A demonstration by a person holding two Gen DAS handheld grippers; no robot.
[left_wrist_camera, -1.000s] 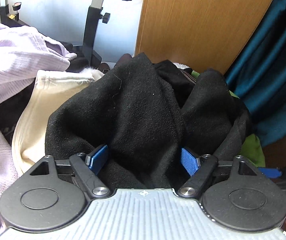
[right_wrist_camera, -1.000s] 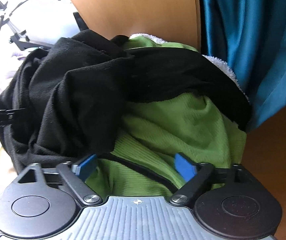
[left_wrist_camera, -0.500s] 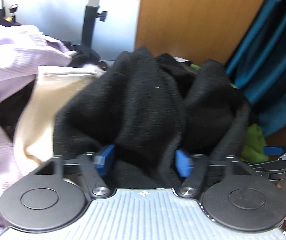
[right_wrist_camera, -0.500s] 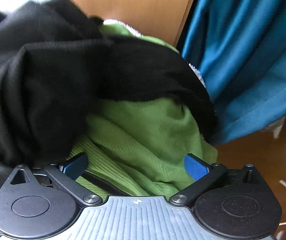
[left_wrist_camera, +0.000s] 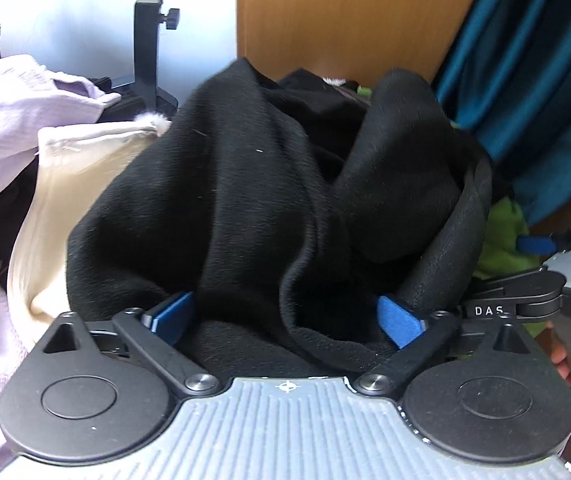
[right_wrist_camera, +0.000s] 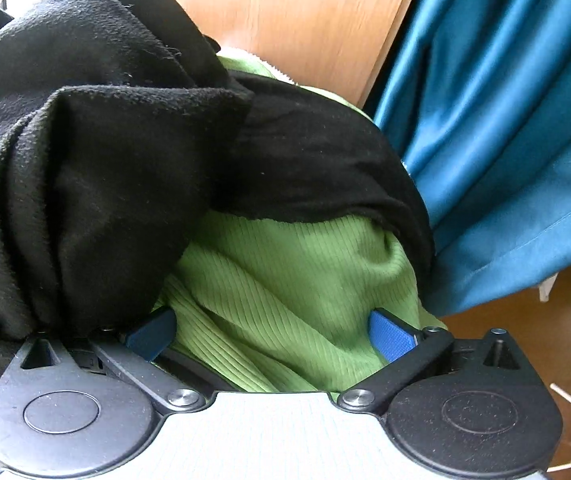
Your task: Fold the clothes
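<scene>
While both jaws gape, left gripper [left_wrist_camera: 285, 316] straddles black fleece [left_wrist_camera: 225, 200]; right gripper [right_wrist_camera: 271, 334] straddles green knit [right_wrist_camera: 285, 280].

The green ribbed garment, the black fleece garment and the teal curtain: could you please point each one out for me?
green ribbed garment [right_wrist_camera: 285, 280], right wrist view, on its ribbed middle fold.
black fleece garment [left_wrist_camera: 221, 200], left wrist view, on its broad left drape.
teal curtain [right_wrist_camera: 505, 120], right wrist view, on a hanging pleat.

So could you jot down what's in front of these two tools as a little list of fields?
left gripper: jaws open, black fleece garment bunched between them
right gripper: jaws open, green ribbed garment between them
pile: black over green; cream garment and lilac garment to the left
backdrop: wooden panel, teal curtain
folding: not yet begun, clothes heaped
</scene>
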